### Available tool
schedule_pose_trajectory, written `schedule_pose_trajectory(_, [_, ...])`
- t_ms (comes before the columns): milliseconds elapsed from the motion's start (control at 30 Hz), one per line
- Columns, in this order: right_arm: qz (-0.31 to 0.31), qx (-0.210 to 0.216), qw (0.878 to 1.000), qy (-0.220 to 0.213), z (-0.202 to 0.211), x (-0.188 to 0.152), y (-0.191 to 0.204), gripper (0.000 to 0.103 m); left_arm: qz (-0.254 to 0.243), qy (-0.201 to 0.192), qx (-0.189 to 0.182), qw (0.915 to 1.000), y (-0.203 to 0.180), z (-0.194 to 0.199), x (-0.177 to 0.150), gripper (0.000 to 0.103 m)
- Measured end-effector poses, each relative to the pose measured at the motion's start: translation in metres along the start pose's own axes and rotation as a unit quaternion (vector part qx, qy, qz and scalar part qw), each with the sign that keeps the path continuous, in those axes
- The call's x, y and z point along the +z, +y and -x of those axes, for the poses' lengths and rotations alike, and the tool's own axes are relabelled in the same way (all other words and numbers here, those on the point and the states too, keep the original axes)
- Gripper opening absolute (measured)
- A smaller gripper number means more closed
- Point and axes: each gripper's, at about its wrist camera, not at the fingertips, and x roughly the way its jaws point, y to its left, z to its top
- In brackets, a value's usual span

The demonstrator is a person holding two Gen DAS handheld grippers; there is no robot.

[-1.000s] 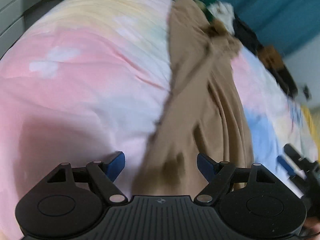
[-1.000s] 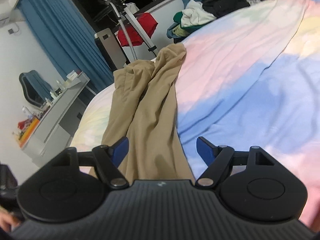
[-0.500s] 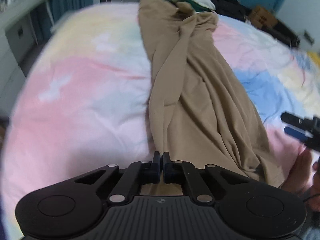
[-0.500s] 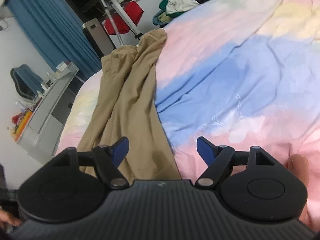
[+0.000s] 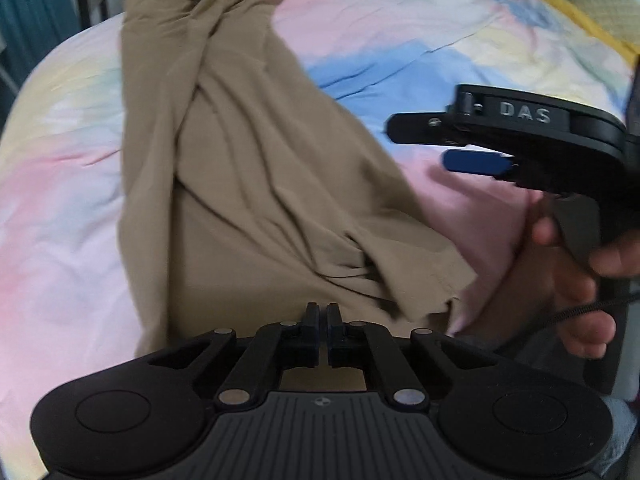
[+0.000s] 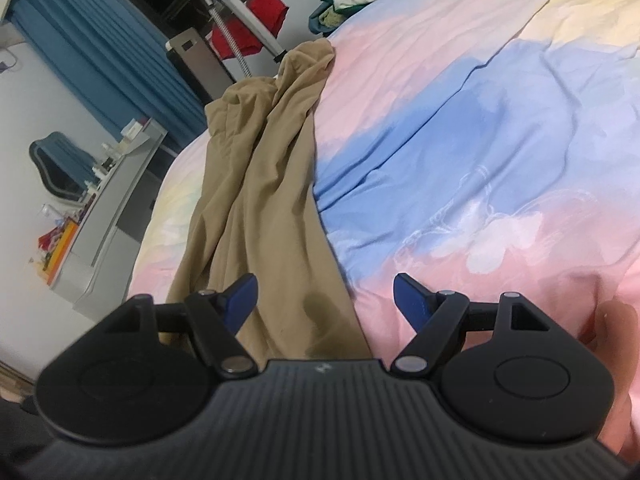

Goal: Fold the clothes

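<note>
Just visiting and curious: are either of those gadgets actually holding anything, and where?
The left hand-held gripper looks shut on the near edge of the tan garment. The right hand-held gripper is open and holds nothing.

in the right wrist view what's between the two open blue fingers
The near end of the tan garment on the left and bare pink bedsheet on the right lie between the right gripper fingers in the right wrist view.
</note>
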Motion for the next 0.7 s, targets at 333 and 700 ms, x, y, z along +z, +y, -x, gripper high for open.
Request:
schedule_pose_trajectory(333, [-0.002, 0.004, 1.000, 0.005, -0.004, 0.000, 0.002, 0.077, 0.053, -0.101, 0.032, 0.9930, 0.069, 0.063, -0.032, 0.081])
schedule_pose_trajectory(700, [-0.002, -0.011, 1.000, 0.014, -0.009, -0.001, 0.002, 0.077, -0.014, -0.008, 0.042, 0.9990, 0.053, 0.052, -0.039, 0.003])
